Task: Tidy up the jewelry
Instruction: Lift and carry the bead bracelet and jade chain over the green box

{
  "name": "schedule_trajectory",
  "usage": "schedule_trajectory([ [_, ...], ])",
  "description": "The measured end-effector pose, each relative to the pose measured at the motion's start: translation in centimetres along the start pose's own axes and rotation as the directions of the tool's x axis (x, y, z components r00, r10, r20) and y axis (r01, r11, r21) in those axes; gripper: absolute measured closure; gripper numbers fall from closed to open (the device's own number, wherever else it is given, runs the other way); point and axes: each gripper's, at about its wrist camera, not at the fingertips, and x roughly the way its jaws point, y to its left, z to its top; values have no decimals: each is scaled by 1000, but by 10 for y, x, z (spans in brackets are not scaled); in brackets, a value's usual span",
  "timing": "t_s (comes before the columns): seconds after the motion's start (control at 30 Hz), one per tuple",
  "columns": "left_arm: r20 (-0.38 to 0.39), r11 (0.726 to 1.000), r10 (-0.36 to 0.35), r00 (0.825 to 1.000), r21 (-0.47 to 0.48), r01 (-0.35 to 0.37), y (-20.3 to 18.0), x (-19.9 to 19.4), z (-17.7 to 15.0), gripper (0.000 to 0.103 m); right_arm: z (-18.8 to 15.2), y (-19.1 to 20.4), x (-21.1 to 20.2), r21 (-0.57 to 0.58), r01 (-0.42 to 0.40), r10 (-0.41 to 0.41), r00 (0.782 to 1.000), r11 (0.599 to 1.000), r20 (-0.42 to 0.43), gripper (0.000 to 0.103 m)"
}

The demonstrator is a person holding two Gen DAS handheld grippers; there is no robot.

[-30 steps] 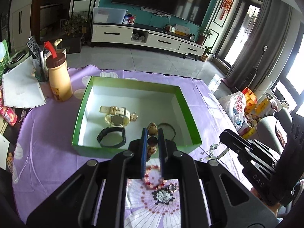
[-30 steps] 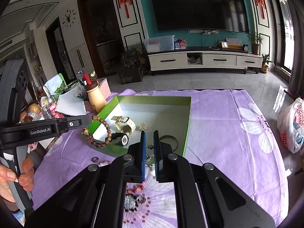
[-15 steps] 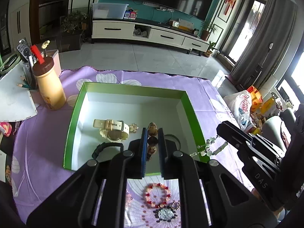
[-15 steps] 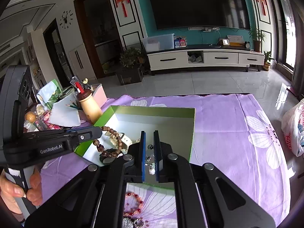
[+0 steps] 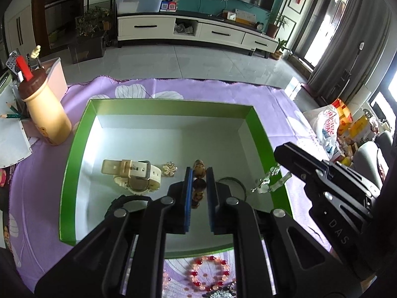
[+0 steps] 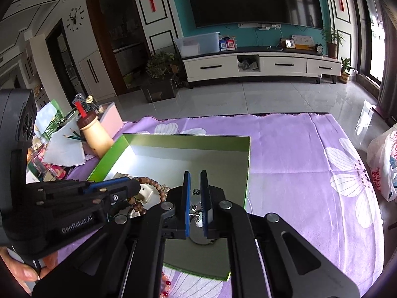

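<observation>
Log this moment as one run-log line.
left gripper: shut on wooden bead bracelet, over green box | right gripper: shut on silver chain, over box | red bead bracelet: outside on purple cloth

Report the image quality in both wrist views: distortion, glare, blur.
Left wrist view: strong fisheye bending, dark corners; daylight washes out the window at right; the black watch in the green box is smeared. Right wrist view: same curved edges; bright glare on the box floor near its left wall; the silver piece between the jaws is soft, hard to identify.
</observation>
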Motion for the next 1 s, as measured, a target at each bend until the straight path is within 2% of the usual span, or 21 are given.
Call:
schedule_trajectory([
  [0.37,-30,999,30,999,26,-30,-4,26,-3,92,-4,-11,21,9,3,-2,999,1000,-36,96],
  [1.0,-54,997,63,997,42,-61,-2,43,-2,92,-9,-14,40,13,15,-14,997,1000,-79,96],
])
